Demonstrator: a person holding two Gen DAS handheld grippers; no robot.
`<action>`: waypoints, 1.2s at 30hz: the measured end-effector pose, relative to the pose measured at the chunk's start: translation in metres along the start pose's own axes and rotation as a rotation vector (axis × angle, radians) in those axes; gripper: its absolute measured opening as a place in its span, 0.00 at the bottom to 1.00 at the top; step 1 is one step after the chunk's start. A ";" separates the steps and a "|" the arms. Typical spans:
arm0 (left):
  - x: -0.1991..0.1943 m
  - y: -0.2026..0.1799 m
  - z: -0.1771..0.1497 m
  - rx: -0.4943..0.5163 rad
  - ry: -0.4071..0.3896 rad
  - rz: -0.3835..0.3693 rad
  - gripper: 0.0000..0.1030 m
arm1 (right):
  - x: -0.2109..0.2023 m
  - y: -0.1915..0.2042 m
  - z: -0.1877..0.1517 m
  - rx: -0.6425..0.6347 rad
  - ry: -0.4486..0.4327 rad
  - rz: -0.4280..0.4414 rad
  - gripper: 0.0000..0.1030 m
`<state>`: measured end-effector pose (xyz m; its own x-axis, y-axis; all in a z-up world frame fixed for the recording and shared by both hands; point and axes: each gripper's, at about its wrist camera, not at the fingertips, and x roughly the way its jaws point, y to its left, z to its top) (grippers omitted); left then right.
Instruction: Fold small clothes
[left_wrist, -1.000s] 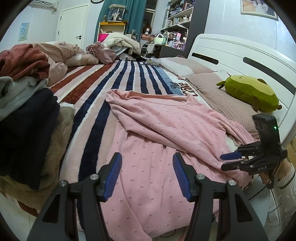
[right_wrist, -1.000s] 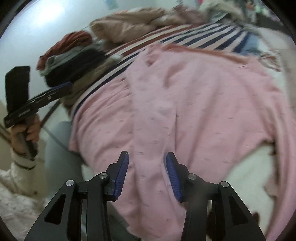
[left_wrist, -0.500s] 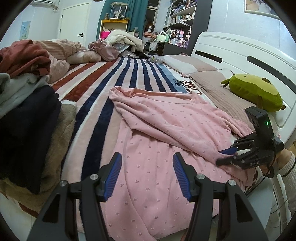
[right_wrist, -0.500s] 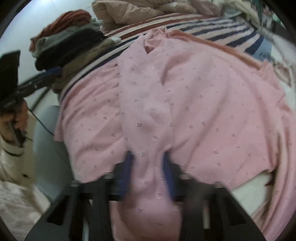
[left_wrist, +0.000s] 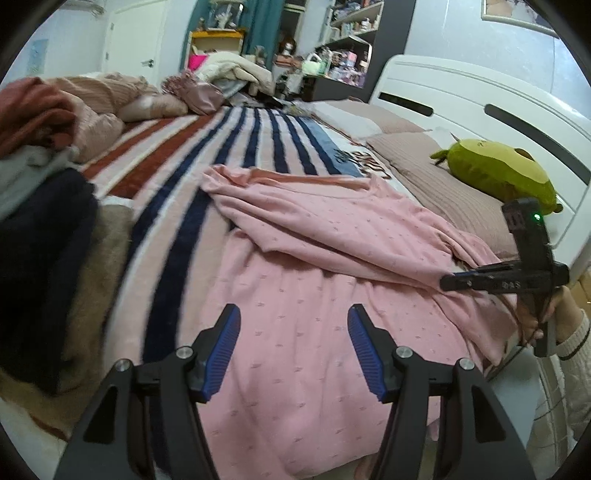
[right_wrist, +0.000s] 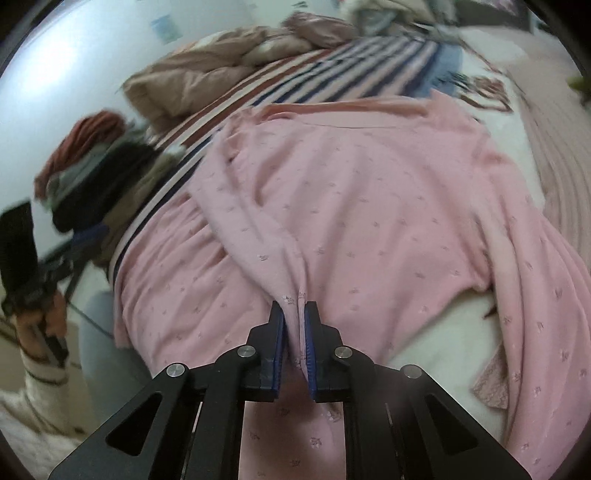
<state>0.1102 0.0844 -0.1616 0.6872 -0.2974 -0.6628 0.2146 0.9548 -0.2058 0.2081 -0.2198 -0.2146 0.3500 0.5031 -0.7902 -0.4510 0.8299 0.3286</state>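
Off to the left sits a heap of clothes (left_wrist: 40, 206), dark and rust-coloured, waiting on the edge of the striped bedspread (left_wrist: 177, 173). Next along, the left gripper (left_wrist: 293, 334) hovers just above the near hem with its blue pads spread wide, holding nothing. Under it and stretching across the middle of the bed lies the pink top (left_wrist: 314, 266), partly doubled over on itself, its lower edge hanging off the mattress.

It looks like thin, light knit, the kind that goes wherever you pull it and keeps no shape, so a single pinch only drags a ridge up. Better to hold it at two corners or seams, hem and shoulder.

Further right, the right gripper (right_wrist: 294, 317) is pressed together on a gathered fold of that top (a sleeve, I'd guess, though the blur makes it hard to swear to). Past it, a green plush toy (left_wrist: 498, 173) rests against the headboard (left_wrist: 461, 96).
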 end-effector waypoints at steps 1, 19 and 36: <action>0.009 -0.003 0.002 -0.008 0.015 -0.036 0.55 | 0.000 -0.001 0.000 0.008 0.001 -0.031 0.12; 0.123 -0.012 0.037 -0.219 0.064 -0.177 0.05 | -0.045 0.005 -0.035 -0.062 -0.093 -0.076 0.23; 0.082 0.025 0.022 -0.087 0.118 -0.061 0.06 | -0.024 0.011 -0.032 -0.101 -0.019 -0.144 0.59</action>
<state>0.1876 0.0834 -0.2053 0.5873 -0.3574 -0.7262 0.1887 0.9330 -0.3066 0.1680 -0.2303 -0.2088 0.4321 0.3865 -0.8149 -0.4749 0.8656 0.1587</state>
